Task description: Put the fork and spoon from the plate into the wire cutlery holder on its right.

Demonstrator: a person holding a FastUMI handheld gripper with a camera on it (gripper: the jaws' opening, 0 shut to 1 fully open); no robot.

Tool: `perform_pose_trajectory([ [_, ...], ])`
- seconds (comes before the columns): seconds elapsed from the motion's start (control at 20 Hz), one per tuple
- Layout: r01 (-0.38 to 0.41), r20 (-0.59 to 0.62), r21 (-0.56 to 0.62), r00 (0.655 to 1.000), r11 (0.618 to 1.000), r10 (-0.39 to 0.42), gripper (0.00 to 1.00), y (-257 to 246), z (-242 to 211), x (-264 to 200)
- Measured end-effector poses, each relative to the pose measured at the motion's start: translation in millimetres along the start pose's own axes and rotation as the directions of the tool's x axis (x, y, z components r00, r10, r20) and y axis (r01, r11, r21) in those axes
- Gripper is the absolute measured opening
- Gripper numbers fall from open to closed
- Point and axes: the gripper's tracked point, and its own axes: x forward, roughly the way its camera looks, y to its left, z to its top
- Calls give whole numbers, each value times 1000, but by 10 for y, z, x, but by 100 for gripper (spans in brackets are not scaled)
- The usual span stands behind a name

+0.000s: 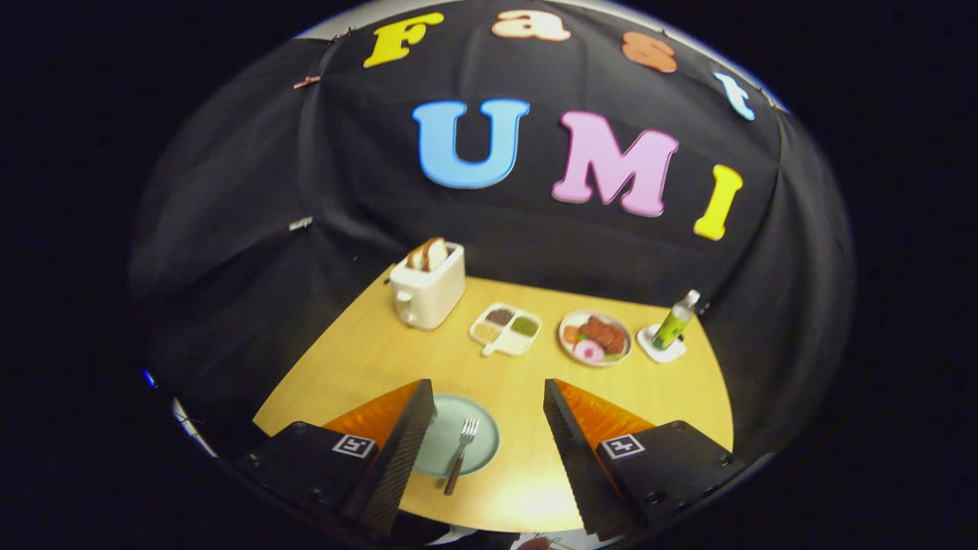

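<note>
Hovering spread apart, claw (489,397) frames fork (462,451) on plate (481,428); toaster (428,286) and food dishes (594,338) sit well beyond.

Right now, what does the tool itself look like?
The tool has two wedge-shaped fingers with ribbed inner faces, tapering to points. Each sits on a black block carrying a small square white tag with a black pattern, and screw heads show along the blocks' outer edges.

A round, pale green plate (447,451) lies flat on the wooden tabletop (527,382), partly hidden behind one finger. A fork (461,452) with a brown handle rests across it, prongs pointing away, handle end overhanging the near rim.
</note>
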Motion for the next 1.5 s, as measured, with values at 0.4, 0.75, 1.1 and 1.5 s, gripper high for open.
perform_pose_trajectory([
  [0.4, -13, -361, -47, 932, 999, -5, 72, 214, -1546, 858],
  [0.75, 30, -485, 21, 875, 999, -16, 39, 230, -2020, 1417],
  [1.1, 63, -602, 16, 798, 998, -41, 30, 284, -2437, 1697],
  [1.5, -19, -507, 86, 860, 996, 60, 10, 389, -2029, 1692],
])
